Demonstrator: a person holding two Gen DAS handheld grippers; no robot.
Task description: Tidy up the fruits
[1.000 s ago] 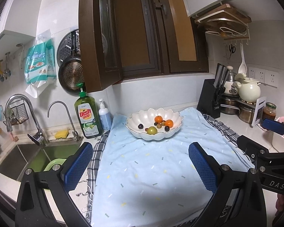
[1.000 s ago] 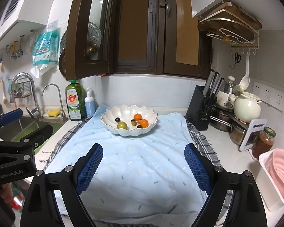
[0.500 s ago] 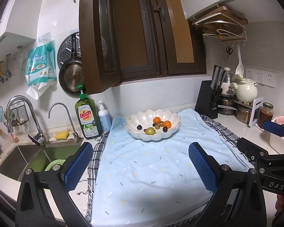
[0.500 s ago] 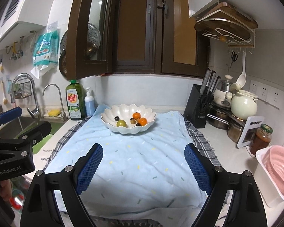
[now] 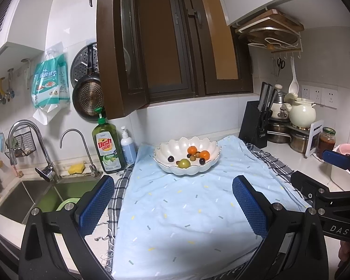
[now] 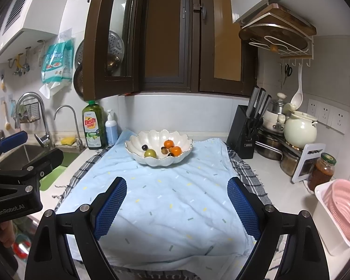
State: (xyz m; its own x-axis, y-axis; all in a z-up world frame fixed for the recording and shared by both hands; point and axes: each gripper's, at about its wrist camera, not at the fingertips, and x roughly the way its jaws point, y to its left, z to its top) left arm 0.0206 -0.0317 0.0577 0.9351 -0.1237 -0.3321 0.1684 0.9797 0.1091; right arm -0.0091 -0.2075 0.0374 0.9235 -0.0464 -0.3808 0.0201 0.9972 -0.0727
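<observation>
I see my left tongs [image 5: 172, 204] and right tongs [image 6: 176, 206] both spread wide, gripping nothing, hovering over the blue cloth [image 6: 165, 198] on the surface. The fruits [image 6: 165, 150] sit in the white bowl [image 6: 137, 141] beyond, near the dish soap [image 6: 92, 126].

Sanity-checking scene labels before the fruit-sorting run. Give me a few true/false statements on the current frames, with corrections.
1. Both grippers are open and empty. True: left gripper, right gripper.
2. The white bowl sits directly on the bare counter. False: it sits on the blue cloth.
3. Two orange fruits lie in the bowl. True.
4. The green fruit lies on the cloth outside the bowl. False: it is inside the bowl.
5. The knife block stands left of the bowl. False: right of it; the dish soap bottle stands left.
</observation>
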